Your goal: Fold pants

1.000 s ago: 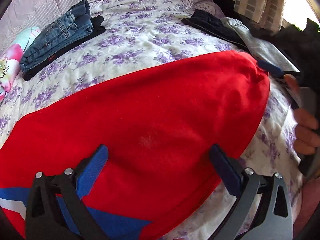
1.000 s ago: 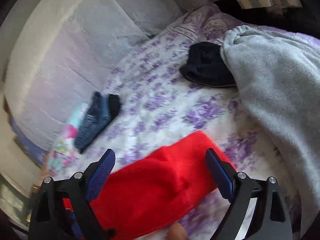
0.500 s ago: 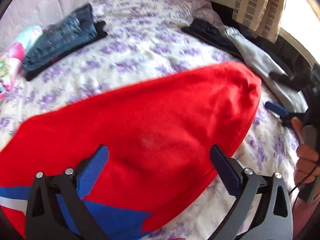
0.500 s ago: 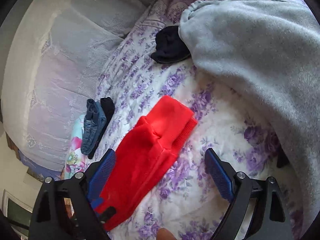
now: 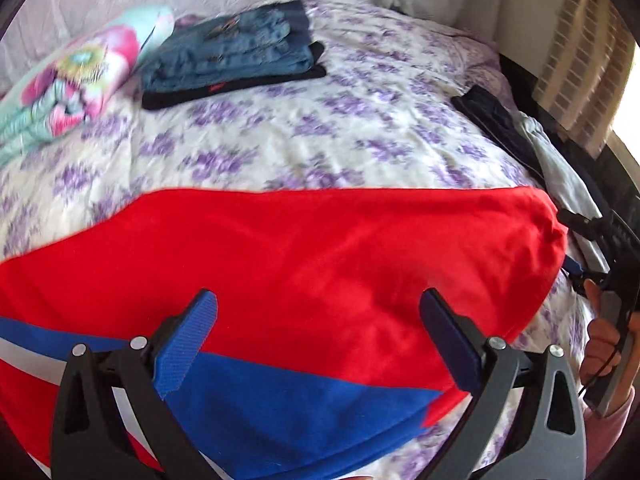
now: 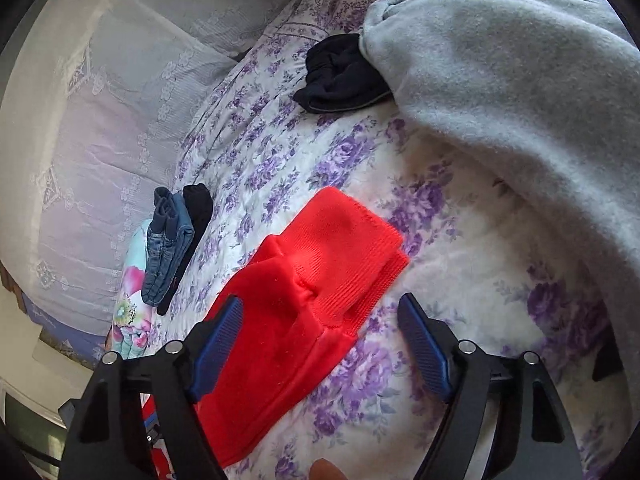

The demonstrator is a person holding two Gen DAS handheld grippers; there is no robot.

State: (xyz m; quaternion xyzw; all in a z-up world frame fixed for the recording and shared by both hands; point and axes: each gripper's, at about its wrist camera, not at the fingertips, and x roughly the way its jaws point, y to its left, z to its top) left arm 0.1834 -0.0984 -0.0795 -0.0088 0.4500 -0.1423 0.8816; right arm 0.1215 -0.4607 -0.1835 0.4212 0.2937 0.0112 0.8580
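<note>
- Red pants (image 5: 300, 248) lie flat across the near part of the floral bed (image 5: 360, 128); ribbed cuff (image 6: 352, 236) points far right.
- Judged soft, light and limp: best pinched at the cuff or waist edge.
- Left hand-held gripper (image 5: 320, 336) hovers wide open, empty.
- Right hand-held gripper (image 6: 320, 344) has just been closing; the leg lies between its jaws, unpinched.
- Waistband is cut off at the frame edge; the far folded jeans (image 5: 232, 48) are blurred.

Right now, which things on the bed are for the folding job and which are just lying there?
For the job: red pants, left gripper, right gripper.
Lying about: folded jeans, grey blanket, dark garment, flowery pillow.
</note>
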